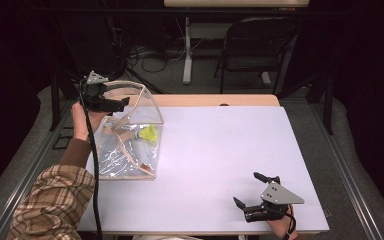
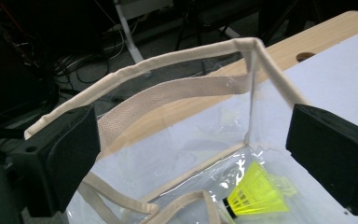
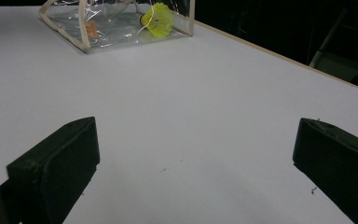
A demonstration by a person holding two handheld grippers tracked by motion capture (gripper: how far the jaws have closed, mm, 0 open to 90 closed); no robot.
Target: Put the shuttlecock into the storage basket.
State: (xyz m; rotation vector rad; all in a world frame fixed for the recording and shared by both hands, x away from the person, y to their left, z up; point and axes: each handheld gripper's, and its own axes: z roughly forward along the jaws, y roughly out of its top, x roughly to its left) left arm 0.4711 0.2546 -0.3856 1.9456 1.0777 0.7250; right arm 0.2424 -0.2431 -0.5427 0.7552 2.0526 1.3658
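Wide white bench [image 1: 220,150], bare across the middle and right. Clear plastic bag [image 1: 130,135] with cream fabric trim at the far left, standing open, one corner lifted. Probably light and floppy: thin film likely slick and crinkly, so best taken by the stitched rim [image 2: 135,70] or the webbing strap [image 2: 168,95] rather than the panels. Left hand-held gripper [image 1: 111,104] raised at the bag's far upper edge, jaws spread wide over the opening, pinching nothing. Right hand-held gripper [image 1: 252,192] low at the near right, well apart from the bag, jaws also spread and empty. Yellow shuttlecock [image 1: 149,133] lying inside on the bag's floor; feather-light, skirt easily crushed, safer held at the cork end.
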